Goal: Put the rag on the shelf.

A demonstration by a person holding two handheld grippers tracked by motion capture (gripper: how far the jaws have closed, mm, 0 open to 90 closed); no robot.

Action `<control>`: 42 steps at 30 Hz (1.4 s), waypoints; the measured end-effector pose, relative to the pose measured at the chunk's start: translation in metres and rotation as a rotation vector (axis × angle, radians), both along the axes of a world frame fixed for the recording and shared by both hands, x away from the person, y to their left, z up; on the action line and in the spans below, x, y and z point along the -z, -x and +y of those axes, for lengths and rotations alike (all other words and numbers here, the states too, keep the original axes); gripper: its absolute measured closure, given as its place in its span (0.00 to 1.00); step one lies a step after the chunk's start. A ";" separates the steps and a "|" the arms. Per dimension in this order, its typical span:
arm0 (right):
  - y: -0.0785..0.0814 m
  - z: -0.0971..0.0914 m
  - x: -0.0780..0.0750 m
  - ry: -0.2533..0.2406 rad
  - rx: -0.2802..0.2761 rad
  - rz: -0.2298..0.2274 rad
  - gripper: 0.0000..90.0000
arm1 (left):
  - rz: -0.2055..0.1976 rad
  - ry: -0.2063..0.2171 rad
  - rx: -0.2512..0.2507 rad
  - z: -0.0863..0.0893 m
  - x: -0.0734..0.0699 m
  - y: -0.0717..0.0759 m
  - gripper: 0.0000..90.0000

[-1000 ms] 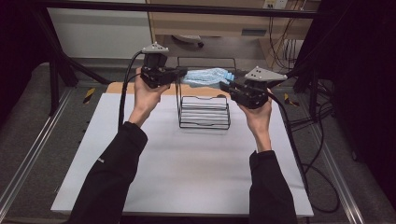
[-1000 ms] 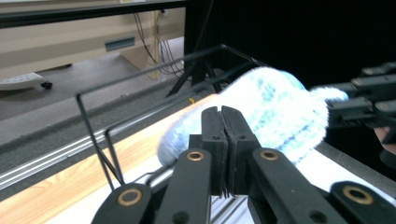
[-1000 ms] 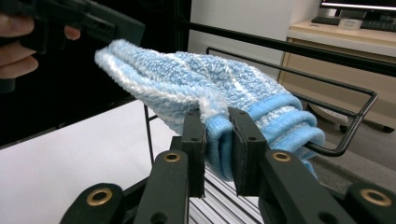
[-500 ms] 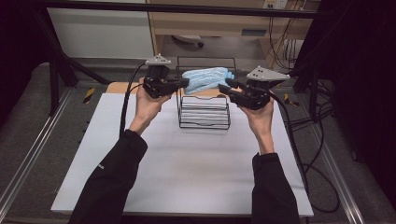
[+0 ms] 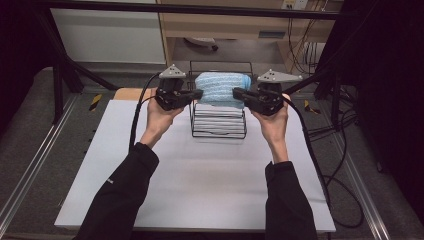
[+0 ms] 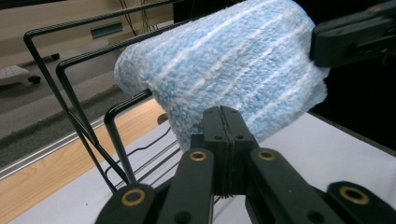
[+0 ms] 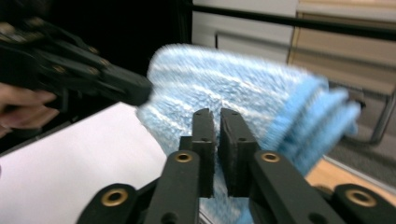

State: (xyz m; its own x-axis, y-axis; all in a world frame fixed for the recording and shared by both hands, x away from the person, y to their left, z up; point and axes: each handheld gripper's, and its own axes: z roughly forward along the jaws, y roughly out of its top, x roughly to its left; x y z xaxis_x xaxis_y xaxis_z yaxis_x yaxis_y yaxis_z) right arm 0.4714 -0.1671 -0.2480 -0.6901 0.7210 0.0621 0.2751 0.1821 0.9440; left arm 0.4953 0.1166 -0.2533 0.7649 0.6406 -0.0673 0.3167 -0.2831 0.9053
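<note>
— White surface (image 5: 200, 190) under everything, a wooden strip at its far edge and black cables off to the right. What sits on it?

— A black wire rack (image 5: 218, 125), near the far middle. A fluffy blue towel (image 5: 221, 89) with pale stripes is stretched above the rack, draped over the top wires as the left gripper view shows.

— Who holds the towel?

— Both claws, one at each end. The left claw (image 5: 196, 94) is pressed together on the towel's left edge; its jaws meet with the cloth (image 6: 243, 60) pinched at their tips. The right claw (image 5: 240, 94) has just been closing, and its jaws stand almost together with the towel's right edge (image 7: 243, 93) between them.

— And the hands?

— Raised level with each other, either side of the rack, dark sleeves coming in from below.
</note>
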 end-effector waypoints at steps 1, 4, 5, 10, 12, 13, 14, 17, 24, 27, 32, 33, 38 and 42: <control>-0.001 -0.002 0.003 -0.004 0.011 0.016 0.98 | 0.002 0.000 -0.002 0.000 0.001 -0.001 0.99; -0.006 -0.009 0.012 -0.022 0.034 0.049 0.99 | 0.004 -0.003 -0.007 0.000 0.004 -0.002 1.00; -0.006 -0.011 0.015 -0.023 0.040 0.055 1.00 | 0.004 0.000 -0.009 0.000 0.005 -0.002 1.00; -0.010 -0.013 0.025 -0.021 0.055 0.065 1.00 | 0.003 -0.007 -0.018 -0.003 0.012 -0.004 1.00; -0.011 -0.013 0.027 -0.018 0.061 0.063 1.00 | 0.000 -0.005 -0.030 -0.003 0.015 -0.005 1.00; -0.012 -0.012 0.028 -0.015 0.066 0.064 1.00 | 0.001 -0.001 -0.033 -0.003 0.016 -0.006 1.00; -0.013 -0.011 0.029 -0.011 0.072 0.060 1.00 | 0.001 0.003 -0.036 -0.004 0.017 -0.007 1.00; -0.016 -0.010 0.031 -0.009 0.089 0.057 1.00 | 0.000 -0.002 -0.053 -0.005 0.020 -0.010 1.00; -0.019 -0.009 0.033 0.002 0.104 0.057 1.00 | -0.005 0.003 -0.068 -0.006 0.021 -0.011 1.00; -0.015 -0.009 0.031 0.006 0.095 0.046 0.99 | -0.011 0.006 -0.057 -0.005 0.018 -0.007 0.99; -0.006 -0.011 0.025 -0.001 0.071 0.028 0.92 | -0.016 0.020 -0.043 0.000 0.011 0.002 0.96; -0.003 -0.011 0.024 -0.003 0.068 0.026 0.90 | -0.016 0.025 -0.041 0.001 0.010 0.003 0.94; 0.006 -0.013 0.014 -0.015 0.053 0.012 0.80 | -0.015 0.026 -0.040 0.006 0.004 0.008 0.85; 0.012 -0.016 0.006 -0.012 0.054 0.005 0.73 | -0.021 0.021 -0.052 0.012 -0.001 0.013 0.75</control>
State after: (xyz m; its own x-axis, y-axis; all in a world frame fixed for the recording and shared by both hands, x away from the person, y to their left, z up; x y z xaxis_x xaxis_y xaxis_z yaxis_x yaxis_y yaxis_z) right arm 0.4594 -0.1829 -0.2539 -0.6497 0.7565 0.0742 0.2891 0.1557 0.9446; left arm 0.4824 0.1282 -0.2524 0.7323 0.6778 -0.0652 0.3110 -0.2477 0.9176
